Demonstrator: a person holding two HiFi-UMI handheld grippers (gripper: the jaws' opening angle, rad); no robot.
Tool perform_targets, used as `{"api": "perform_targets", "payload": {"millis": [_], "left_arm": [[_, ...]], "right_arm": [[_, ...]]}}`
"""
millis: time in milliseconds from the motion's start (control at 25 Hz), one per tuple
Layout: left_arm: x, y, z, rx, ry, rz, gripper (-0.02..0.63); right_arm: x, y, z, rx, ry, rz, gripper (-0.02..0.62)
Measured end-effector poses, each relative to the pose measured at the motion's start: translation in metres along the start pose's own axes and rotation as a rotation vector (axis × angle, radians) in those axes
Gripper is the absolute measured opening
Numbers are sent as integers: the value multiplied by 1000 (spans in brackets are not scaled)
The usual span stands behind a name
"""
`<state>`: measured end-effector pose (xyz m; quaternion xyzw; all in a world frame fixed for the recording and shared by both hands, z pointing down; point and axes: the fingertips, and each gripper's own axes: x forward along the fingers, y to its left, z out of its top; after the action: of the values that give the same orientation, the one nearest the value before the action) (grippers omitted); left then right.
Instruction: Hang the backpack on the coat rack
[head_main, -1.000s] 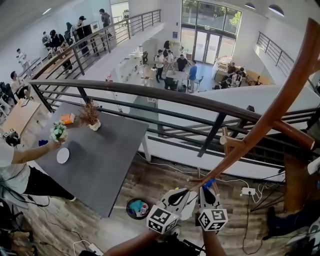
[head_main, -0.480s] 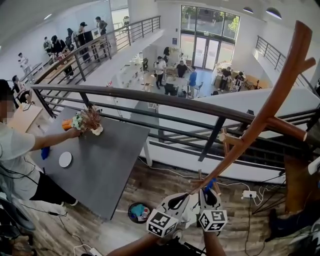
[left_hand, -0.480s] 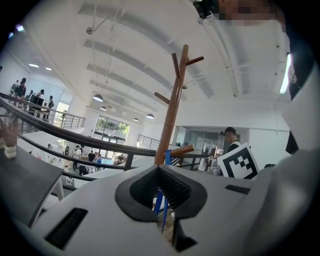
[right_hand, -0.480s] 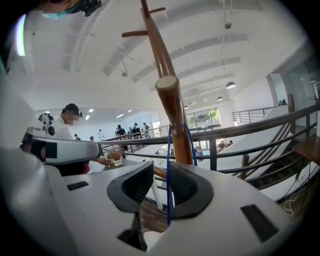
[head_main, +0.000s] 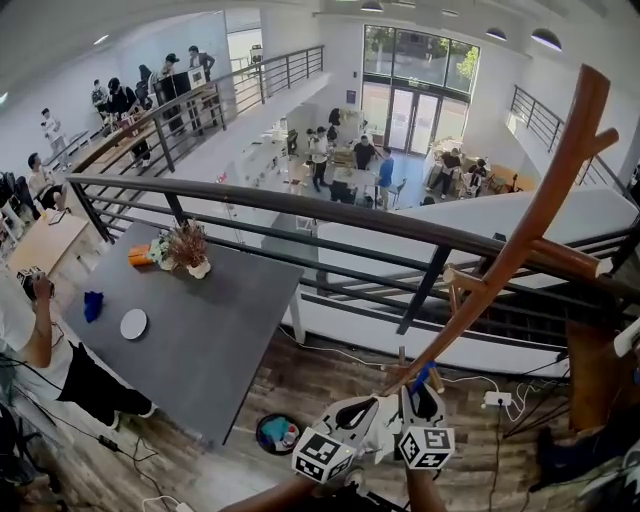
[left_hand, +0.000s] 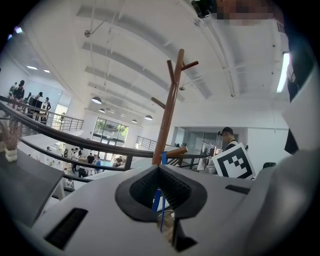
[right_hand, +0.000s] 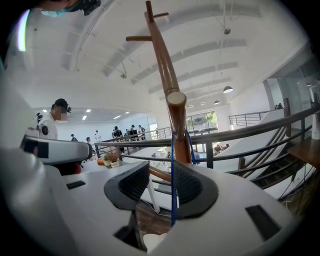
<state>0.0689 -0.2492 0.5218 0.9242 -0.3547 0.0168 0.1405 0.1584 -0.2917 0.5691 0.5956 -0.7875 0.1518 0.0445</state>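
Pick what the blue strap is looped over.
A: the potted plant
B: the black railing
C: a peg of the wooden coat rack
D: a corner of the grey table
C: in the right gripper view the blue strap runs up past both sides of the round-ended peg that sticks out from the coat rack.

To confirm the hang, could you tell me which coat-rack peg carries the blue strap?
The lowest peg, seen end-on in the right gripper view. The blue strap hangs around it, while the upper pegs are bare.
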Motion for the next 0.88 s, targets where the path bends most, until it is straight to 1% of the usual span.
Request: {"api": "perform_targets", "payload": {"millis": [200, 480, 800, 840, 880], "left_arm": [[-7, -4, 5, 6, -7, 0, 5], [-16, -4, 5, 7, -17, -5, 5], [-35, -12, 8, 15, -39, -35, 5], [-37, -13, 9, 16, -42, -41, 5], [-40, -15, 10, 16, -45, -47, 5]], "right_arm": [[-10, 6, 12, -21, -33, -13, 137], [-17, 15, 8, -13, -44, -17, 137], [-42, 23, 11, 4, -84, -56, 132], [-47, 25, 13, 4, -91, -62, 115], [-53, 27, 14, 4, -99, -69, 67]]}}
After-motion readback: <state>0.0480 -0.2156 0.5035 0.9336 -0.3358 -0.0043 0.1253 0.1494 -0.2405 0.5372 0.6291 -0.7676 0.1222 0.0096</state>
